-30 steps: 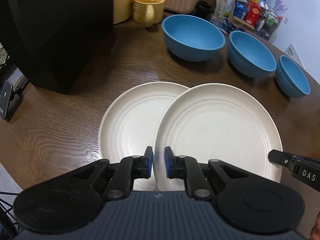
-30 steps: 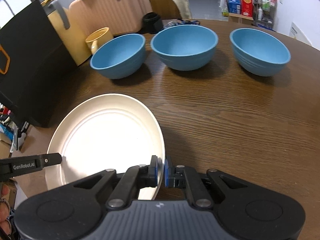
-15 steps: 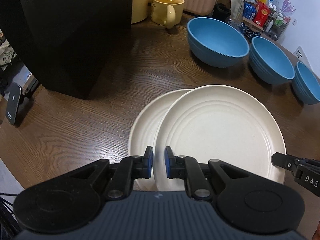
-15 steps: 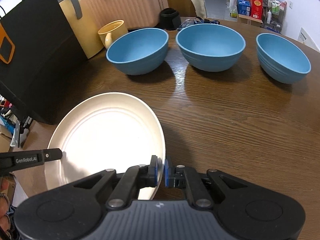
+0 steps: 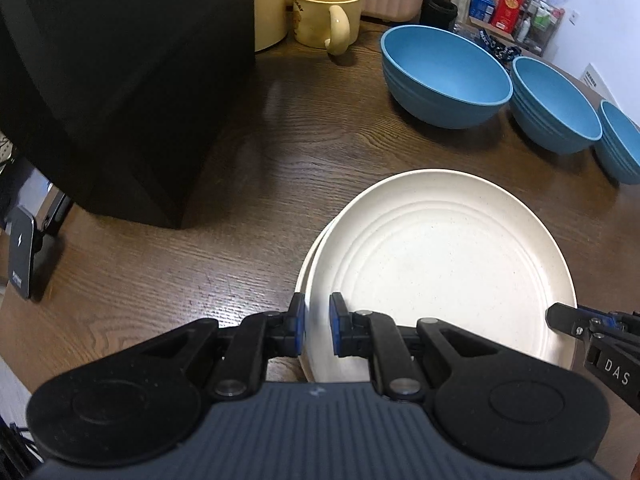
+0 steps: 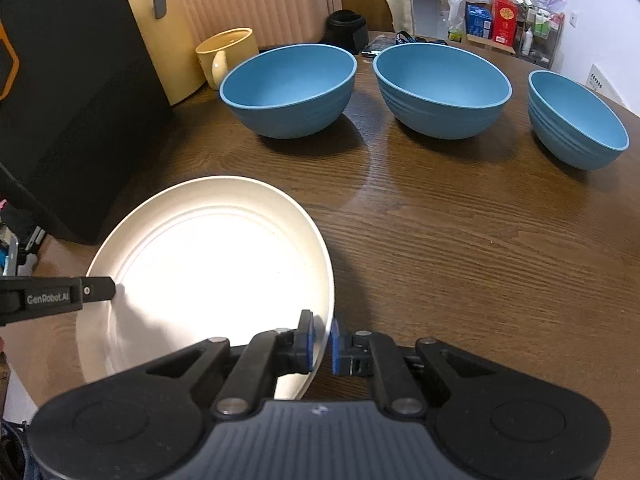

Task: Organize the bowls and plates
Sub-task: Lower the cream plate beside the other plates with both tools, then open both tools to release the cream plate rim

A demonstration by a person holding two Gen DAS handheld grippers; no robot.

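Both grippers hold one cream plate (image 5: 432,272) (image 6: 208,264) by its rim. My left gripper (image 5: 317,330) is shut on the near left edge. My right gripper (image 6: 321,342) is shut on the near right edge, and one of its fingers (image 5: 564,318) shows at the plate's right side. The held plate lies almost squarely over a second cream plate (image 5: 303,280), of which only a thin sliver shows at the left. Whether the two plates touch I cannot tell. Three blue bowls (image 6: 288,84) (image 6: 440,84) (image 6: 576,116) stand in a row farther back on the wooden table (image 6: 460,248).
A large black box (image 5: 100,80) stands close on the left, with a yellow mug (image 5: 324,12) and a pink ribbed case (image 6: 260,0) behind it. A phone on a stand (image 5: 20,256) sits past the table's left edge. Cluttered shelves fill the far right.
The held plate has slid left across the lower plate and now covers nearly all of it. Both grippers moved along with it, still shut on its rim.
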